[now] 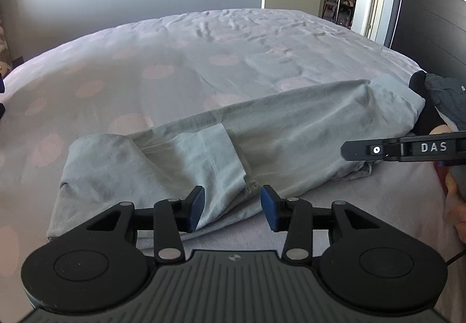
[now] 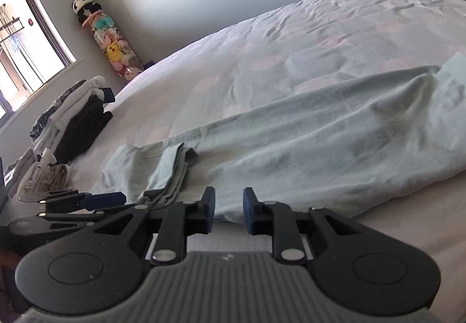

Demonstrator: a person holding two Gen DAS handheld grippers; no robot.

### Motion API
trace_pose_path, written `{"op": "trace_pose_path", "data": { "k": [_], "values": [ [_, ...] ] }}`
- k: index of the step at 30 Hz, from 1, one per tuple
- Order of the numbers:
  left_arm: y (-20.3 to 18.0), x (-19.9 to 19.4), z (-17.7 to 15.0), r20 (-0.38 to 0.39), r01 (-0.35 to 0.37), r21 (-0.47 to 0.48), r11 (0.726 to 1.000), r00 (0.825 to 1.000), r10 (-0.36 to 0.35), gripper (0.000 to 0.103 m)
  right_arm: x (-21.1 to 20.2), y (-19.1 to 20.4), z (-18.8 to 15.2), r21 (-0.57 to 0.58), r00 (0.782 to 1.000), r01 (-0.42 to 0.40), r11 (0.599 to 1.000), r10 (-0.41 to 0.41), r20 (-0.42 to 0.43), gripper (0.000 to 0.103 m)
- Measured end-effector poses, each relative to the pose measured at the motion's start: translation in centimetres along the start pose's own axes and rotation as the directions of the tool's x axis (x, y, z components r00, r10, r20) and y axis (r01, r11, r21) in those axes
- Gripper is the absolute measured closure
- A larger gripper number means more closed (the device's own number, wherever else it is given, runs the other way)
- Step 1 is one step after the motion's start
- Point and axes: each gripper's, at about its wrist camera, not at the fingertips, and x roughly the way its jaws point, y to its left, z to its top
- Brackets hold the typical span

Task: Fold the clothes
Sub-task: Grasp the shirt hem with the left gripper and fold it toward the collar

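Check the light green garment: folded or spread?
Partly folded. The light green garment lies as a long narrow band across the bed, sides turned in, one sleeve laid over it; not yet folded lengthwise.

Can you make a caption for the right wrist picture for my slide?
Open right gripper at the near edge of a pale green garment laid across the bed.

Bed (image 2: pixel 335 31): one, the landmark. Pale green garment (image 2: pixel 305 136) on it: one. Stack of folded clothes (image 2: pixel 78 119) at its far left edge: one. Unfolded grey clothes (image 2: pixel 43 174), just nearer than that stack: one heap. Tower of plush toys (image 2: pixel 110 40) beyond the bed: one. Grippers: two.
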Motion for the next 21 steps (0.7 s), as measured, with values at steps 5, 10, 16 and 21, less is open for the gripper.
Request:
{"op": "trace_pose_path", "data": {
  "k": [5,10,16,21],
  "values": [
    [-1.2,1.9,0.5,-0.021,-0.037,0.060,0.998,0.999,0.038,0.054,1.6,1.6,0.3,-0.034,1.000,-0.010,0.999,0.011,0.023,0.079],
    [-1.3,3.4,0.4,-0.026,-0.024,0.023,0.999,0.999,0.025,0.085,2.1,2.5,0.2,-0.077,1.000,-0.014,0.997,0.016,0.023,0.079],
    [1.5,1.8,1.4,0.035,0.045,-0.164,0.985,0.999,-0.040,0.099,2.4,2.6,0.3,-0.085,1.000,-0.016,0.996,0.017,0.011,0.079],
    [2.1,1.8,2.0,0.086,0.082,-0.251,0.965,0.994,-0.062,0.100,2.6,2.8,0.3,-0.081,1.000,-0.012,0.997,0.012,0.007,0.079]
  ]
}}
